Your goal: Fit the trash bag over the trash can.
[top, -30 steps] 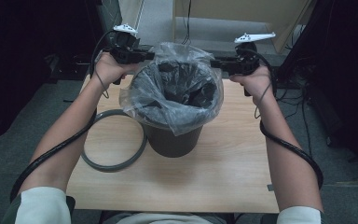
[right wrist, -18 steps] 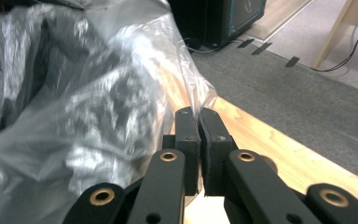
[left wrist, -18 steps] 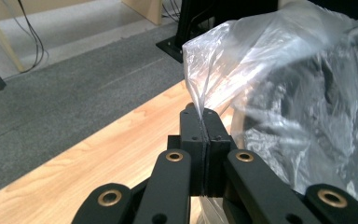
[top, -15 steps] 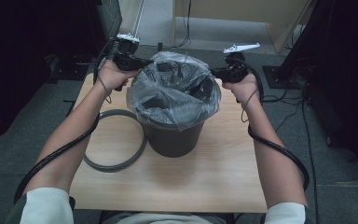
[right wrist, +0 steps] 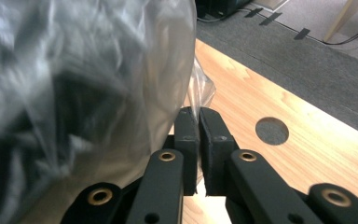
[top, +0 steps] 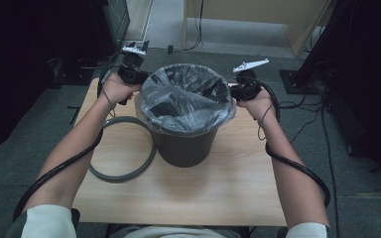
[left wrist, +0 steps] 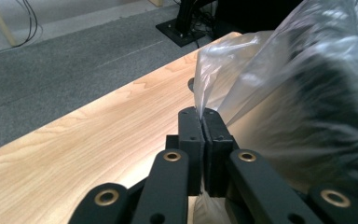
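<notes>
Plastic bag [top: 186, 99] now sits lower over the bin [top: 183, 144] than before, pinched by left gripper [top: 140, 78] and right gripper [top: 234, 91]; no readable writing.

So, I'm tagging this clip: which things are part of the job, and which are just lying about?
In the job:
- clear bag
- dark bin
- left claw, shut on the bag's edge
- right claw, shut on the bag's edge

Lying about:
- grey ring on the table, beside the bin
</notes>
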`<state>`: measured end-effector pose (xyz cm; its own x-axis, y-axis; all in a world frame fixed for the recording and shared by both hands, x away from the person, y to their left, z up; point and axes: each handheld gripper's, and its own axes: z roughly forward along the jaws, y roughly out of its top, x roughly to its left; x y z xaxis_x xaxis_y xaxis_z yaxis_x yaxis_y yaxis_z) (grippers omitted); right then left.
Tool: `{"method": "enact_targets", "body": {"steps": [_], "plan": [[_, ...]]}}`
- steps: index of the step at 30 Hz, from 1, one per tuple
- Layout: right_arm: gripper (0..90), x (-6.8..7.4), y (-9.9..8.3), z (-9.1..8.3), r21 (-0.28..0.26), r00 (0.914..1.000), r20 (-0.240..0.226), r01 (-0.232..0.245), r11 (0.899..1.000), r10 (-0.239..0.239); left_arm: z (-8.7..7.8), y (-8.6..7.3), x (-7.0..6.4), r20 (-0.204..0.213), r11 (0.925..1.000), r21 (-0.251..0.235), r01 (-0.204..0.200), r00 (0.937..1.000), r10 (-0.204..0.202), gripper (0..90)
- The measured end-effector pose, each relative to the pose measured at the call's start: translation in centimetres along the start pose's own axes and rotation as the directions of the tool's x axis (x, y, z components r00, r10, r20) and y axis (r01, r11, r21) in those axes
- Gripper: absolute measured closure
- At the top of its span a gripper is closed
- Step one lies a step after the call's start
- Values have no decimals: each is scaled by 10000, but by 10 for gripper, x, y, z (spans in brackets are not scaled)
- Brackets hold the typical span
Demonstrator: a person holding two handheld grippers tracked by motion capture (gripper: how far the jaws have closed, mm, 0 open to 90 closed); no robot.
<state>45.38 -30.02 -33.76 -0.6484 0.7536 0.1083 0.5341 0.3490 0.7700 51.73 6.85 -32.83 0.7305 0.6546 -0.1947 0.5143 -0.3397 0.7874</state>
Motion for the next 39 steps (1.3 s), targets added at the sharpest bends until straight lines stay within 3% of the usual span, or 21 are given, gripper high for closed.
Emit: {"method": "enact_targets", "body": {"steps": [2, 3, 6, 9, 12, 15, 17, 21, 23, 29, 31, 34, 39], "plan": [[796, 0, -3, 0, 4, 10000, 31, 39, 10000, -39, -3, -1, 1, 16, 9999, -143, 21, 10000, -20, 840], [720, -1, -4, -2, -101, 9998, 164, 126, 9999, -124, -6, -1, 3, -69, 9996, -292, -33, 10000, 31, 795], [595, -6, -3, -17, -785, 9978, 665, 10, 9969, 42, -19, 3, 7, -256, 9964, -845, -66, 9997, 44, 668], [533, -10, 1, -39, -1573, 9943, 1041, -59, 9875, 226, -38, 6, 9, -309, 9912, -1296, -253, 9993, 215, 602], [487, -11, 5, -67, -2364, 9934, 1031, -255, 9713, 512, -54, 8, 6, -245, 9894, -1388, -437, 9989, 407, 569], [481, -8, 7, -81, -2618, 9952, 609, -575, 9634, 760, -64, 9, 1, -111, 9885, -1413, -539, 9985, 528, 541], [483, -1, 8, -86, -2568, 9972, 210, -639, 9644, 717, -70, 9, -5, 30, 9884, -1386, -620, 9980, 630, 530], [469, 19, 8, -87, -1891, 9989, -419, -280, 9816, 204, -81, 9, -18, 108, 9853, -1369, -1018, 9945, 1043, 516], [464, 30, 8, -88, -1710, 9976, -691, -140, 9852, 21, -87, 9, -23, 374, 9872, -1320, -890, 9948, 947, 511], [456, 55, 15, -90, -1518, 9941, -1010, 239, 9881, -395, -98, 3, -44, 829, 9887, -1034, -1084, 9896, 1172, 488], [464, 66, 19, -88, -1433, 9901, -1282, 391, 9889, -577, -100, -2, -54, 965, 9900, -840, -1137, 9879, 1216, 486], [451, 86, 21, -85, -1236, 9802, -1704, 798, 9891, -1004, -106, -14, -68, 1288, 9873, -758, -1398, 9805, 1488, 468], [430, 106, 10, -89, -1030, 9679, -2115, 1164, 9878, -1361, -117, -29, -86, 1498, 9813, -755, -1772, 9709, 1868, 454]]}}
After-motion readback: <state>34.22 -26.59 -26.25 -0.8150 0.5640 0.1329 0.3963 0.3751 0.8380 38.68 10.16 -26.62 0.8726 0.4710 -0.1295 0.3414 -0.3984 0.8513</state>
